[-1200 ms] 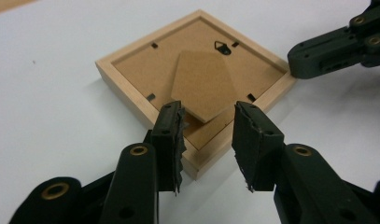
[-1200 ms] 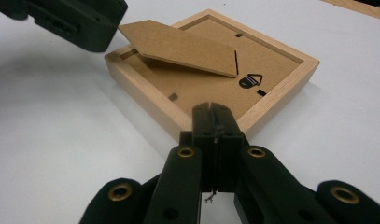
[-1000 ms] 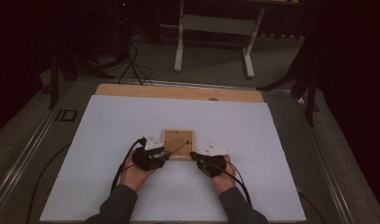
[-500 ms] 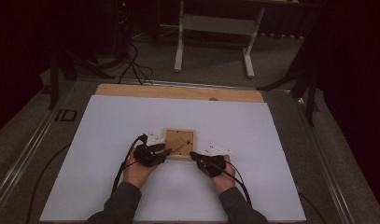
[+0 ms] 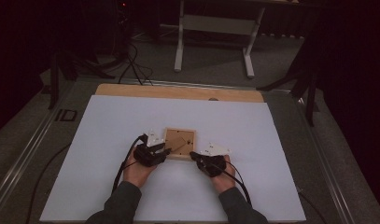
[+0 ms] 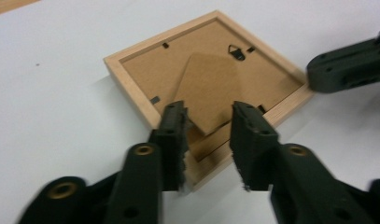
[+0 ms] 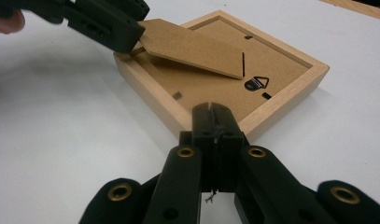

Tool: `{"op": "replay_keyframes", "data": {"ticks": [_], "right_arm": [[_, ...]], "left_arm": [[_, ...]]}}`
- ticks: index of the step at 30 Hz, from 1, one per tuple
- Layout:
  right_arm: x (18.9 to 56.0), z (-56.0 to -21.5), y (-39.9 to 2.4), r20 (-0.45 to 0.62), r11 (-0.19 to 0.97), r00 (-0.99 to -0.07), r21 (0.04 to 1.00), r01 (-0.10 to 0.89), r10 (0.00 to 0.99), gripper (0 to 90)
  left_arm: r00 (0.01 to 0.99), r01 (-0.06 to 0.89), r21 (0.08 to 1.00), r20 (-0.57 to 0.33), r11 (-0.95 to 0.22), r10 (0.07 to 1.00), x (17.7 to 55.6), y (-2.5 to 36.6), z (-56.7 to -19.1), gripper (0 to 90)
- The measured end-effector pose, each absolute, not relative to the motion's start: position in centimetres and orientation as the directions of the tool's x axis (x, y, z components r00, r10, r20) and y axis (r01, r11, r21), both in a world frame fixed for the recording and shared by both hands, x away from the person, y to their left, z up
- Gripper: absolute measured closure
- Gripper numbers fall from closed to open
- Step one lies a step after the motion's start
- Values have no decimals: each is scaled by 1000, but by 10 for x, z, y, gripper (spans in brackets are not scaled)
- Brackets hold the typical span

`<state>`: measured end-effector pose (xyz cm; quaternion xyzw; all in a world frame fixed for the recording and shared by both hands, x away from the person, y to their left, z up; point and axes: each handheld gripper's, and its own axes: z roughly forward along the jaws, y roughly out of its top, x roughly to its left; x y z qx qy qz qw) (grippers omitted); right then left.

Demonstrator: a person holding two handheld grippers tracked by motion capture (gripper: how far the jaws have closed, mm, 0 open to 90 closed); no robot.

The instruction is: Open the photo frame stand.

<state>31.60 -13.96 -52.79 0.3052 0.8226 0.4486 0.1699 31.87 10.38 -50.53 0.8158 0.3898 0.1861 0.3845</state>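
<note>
A light wooden picture frame (image 5: 179, 142) lies back-up on the white sheet, with a small metal hanger (image 7: 256, 84) on its brown backing. My left gripper (image 6: 208, 109) has its jaws on either side of the cardboard stand flap (image 6: 208, 88). They have just been opening a little, the flap still between them and touching both. From the right gripper view the flap (image 7: 192, 46) is tilted up off the backing at the left gripper's (image 7: 108, 23) end. My right gripper (image 7: 214, 109) is shut, empty, its tips against the frame's near rim (image 7: 281, 105).
The white sheet (image 5: 108, 140) covers most of the table, and a bare wooden strip (image 5: 178, 92) runs along the far edge. Beyond the table, black cables (image 5: 131, 60) and a grey metal stand (image 5: 215, 42) are on the floor. The person's hands hold both grippers near the front.
</note>
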Motion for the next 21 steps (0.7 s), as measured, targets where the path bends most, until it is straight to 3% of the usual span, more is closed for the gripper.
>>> {"op": "replay_keyframes", "data": {"ticks": [10,21], "right_arm": [[316,-528,-140,-5,411,-757,842,350,653,895],[316,-528,-140,-6,412,-757,842,349,653,895]], "left_arm": [[647,493,760,4,-422,763,321,106,-512,578],[654,496,752,6,-435,756,321,103,-512,717]]}}
